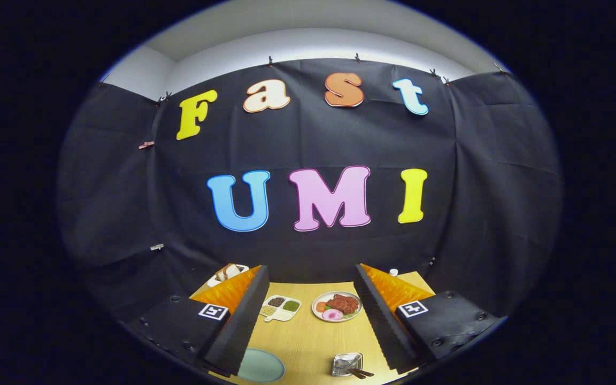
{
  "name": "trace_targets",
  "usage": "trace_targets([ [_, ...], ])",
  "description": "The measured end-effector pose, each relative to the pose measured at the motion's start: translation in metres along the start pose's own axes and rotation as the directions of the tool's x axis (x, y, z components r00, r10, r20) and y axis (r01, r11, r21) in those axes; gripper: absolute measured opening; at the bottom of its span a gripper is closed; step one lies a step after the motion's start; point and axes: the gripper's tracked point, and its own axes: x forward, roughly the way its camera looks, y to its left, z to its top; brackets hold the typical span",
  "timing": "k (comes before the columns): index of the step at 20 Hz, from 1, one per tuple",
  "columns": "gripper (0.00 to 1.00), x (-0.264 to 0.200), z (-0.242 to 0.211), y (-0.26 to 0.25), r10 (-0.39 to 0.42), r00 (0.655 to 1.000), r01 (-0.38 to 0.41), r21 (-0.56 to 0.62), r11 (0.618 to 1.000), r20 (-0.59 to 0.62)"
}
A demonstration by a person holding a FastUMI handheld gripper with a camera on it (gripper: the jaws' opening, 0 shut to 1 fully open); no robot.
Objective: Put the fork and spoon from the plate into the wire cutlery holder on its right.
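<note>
Wooden table [308, 342]: pale blue-green plate [261, 366], wire holder [346, 364] with dark-handled cutlery; claw [312, 315] open, empty.

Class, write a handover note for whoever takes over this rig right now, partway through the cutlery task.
Tongs open, holding nothing, above the wooden table.
Blue-green plate lies by the left finger; its visible part looks bare.
Wire cutlery holder stands to its right, with dark handles sticking out. Fork or spoon: cannot tell.
Left: check that both are in the holder.
</note>
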Motion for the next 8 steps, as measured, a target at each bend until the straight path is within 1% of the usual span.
trace_targets([
  [8,0.99,0.0004,-0.0098,-0.0011,-0.005,1.0,0.005,-0.01,1.0,-0.019],
])
